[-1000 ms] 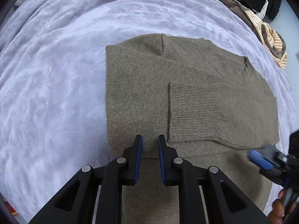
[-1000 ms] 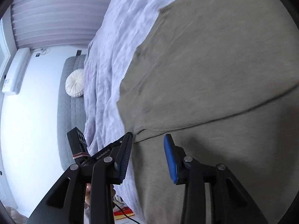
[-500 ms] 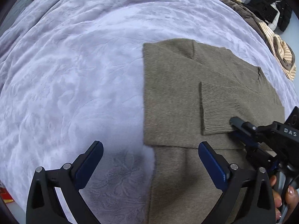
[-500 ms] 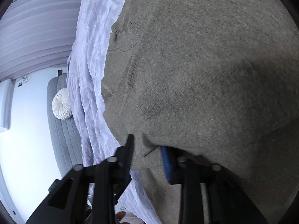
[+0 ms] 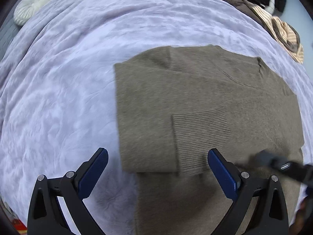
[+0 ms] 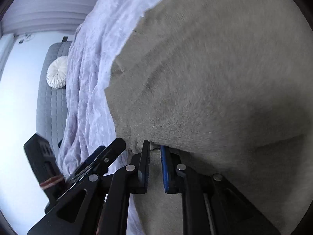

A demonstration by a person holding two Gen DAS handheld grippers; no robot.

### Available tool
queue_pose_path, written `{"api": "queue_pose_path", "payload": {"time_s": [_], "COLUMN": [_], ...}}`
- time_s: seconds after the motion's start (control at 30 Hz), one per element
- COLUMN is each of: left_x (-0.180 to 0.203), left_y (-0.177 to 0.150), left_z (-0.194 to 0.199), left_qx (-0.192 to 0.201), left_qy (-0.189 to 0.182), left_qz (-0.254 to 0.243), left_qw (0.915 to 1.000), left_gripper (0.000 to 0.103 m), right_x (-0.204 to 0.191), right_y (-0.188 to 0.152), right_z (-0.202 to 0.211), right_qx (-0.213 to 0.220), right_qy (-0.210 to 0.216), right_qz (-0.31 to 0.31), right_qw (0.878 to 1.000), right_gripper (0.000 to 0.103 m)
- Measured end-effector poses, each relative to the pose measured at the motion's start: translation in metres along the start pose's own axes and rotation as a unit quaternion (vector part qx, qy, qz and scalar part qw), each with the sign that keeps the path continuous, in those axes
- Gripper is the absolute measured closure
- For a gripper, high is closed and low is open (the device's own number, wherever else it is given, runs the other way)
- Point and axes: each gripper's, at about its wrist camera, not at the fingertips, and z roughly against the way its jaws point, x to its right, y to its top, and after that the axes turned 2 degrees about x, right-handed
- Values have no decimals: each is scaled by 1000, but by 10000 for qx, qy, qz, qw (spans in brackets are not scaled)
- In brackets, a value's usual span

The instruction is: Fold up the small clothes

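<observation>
Here the lavender bedspread [image 5: 64,90] takes up most of both views, a crinkled quilted cover that gives the folding a broad, soft surface. On it, toward the near edge, lies the olive knit sweater [image 5: 195,90], already part-folded: its upper part is doubled down over the body, and one sleeve is laid across the sweater with the ribbed cuff [image 5: 199,137] flat on top, probably so the bundle keeps a tidy rectangular outline. Beyond the sweater, at the far right corner of the bedspread, a heap of other clothes [image 5: 273,19] waits, brown, striped and black pieces jumbled together. Off the far left of the bedspread a round white cushion [image 5: 31,5] sits on grey quilted upholstery. Over the sweater's near left corner the left gripper [image 5: 156,174] hangs spread wide and empty, its blue pads on either side of the fold edge without touching cloth, seemingly let go to leave that layer lying. At the sweater's near right side the right gripper [image 6: 155,156] has its jaws nearly together with a ridge of knit pinched between them; the jaws are opening slightly, though the fabric appears caught, presumably to lift that side for the next fold.
</observation>
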Motion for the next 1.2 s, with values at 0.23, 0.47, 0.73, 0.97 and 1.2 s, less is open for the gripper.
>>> {"api": "queue_pose_path", "payload": {"time_s": [0.23,0.47,0.73,0.97,1.2], "left_x": [9,-5,0,2,13], "left_y": [-1,-3,-5,-11,-29], "left_z": [-27,-16,-18,-13,10], "left_qx": [-165,-258,-334,-549,-778], "left_qy": [159,252,349,446,452], "left_qz": [-193,-164,-201,-268,-481], "left_qw": [9996,9992,9986,9971,9948], "left_gripper": [1,1,1,1,1], "right_x": [84,155,182,166,137], "right_y": [35,19,22,22,-6], "right_z": [100,160,165,159,169], "right_qx": [754,1252,1565,1295,710], "right_qy": [-2574,-1978,-1095,-1630,-1803], "right_qz": [473,-549,-1710,-1255,-673], "right_qw": [9622,9707,9666,9700,9787], "right_gripper": [89,97,70,71,60]}}
